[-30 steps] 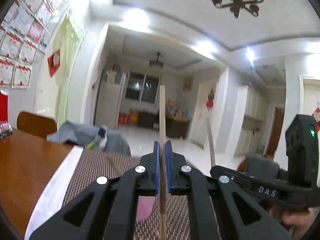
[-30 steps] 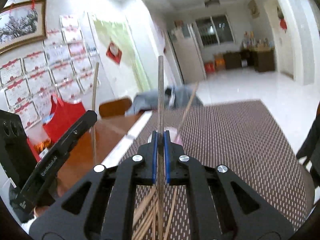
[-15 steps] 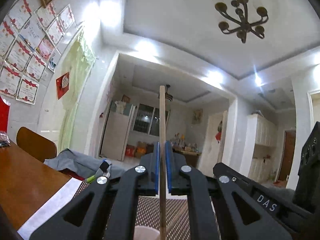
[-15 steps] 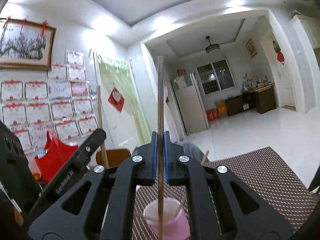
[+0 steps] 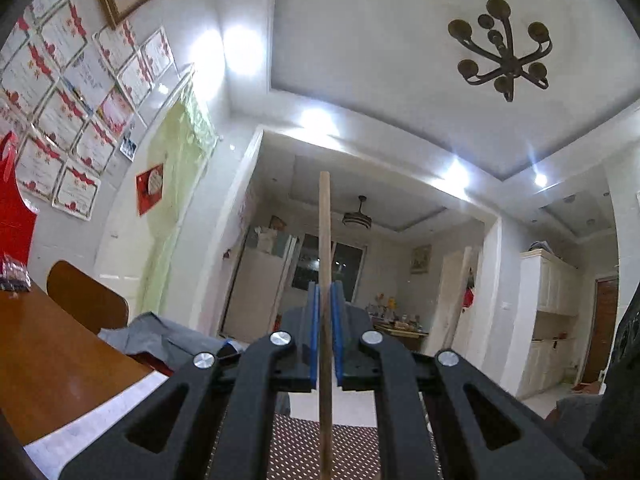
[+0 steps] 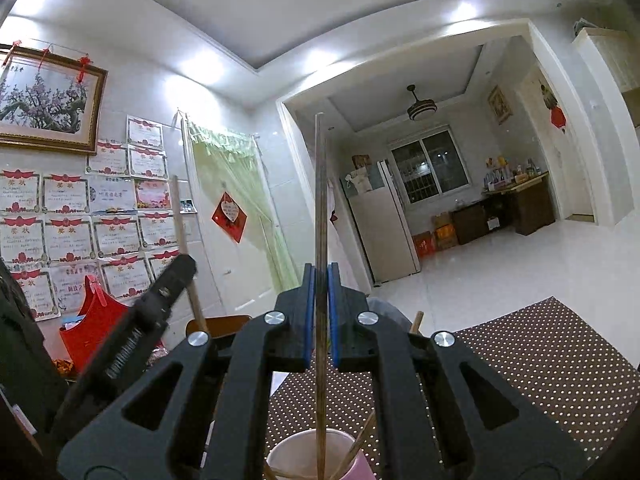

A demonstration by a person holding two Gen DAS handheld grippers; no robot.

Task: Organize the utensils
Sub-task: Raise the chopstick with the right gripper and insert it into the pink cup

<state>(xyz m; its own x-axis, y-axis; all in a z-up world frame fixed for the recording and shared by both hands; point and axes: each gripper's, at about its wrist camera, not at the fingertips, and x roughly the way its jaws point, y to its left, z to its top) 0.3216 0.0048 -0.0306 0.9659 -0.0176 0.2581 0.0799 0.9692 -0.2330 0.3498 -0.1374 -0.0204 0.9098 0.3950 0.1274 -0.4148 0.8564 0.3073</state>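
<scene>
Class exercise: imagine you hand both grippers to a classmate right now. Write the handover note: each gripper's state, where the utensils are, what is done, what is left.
Left gripper: shut on a light wooden chopstick, held upright.
Right gripper: shut on a darker thin wooden chopstick, also upright, directly over the pink paper cup.
The cup stands on the brown dotted placemat and already holds a few chopsticks leaning on its rim.
Done: some sticks are in the cup, two more are picked up.
Left: lower and release the right stick into the cup, then the left one. Whether loose sticks remain on the mat is not visible.
</scene>
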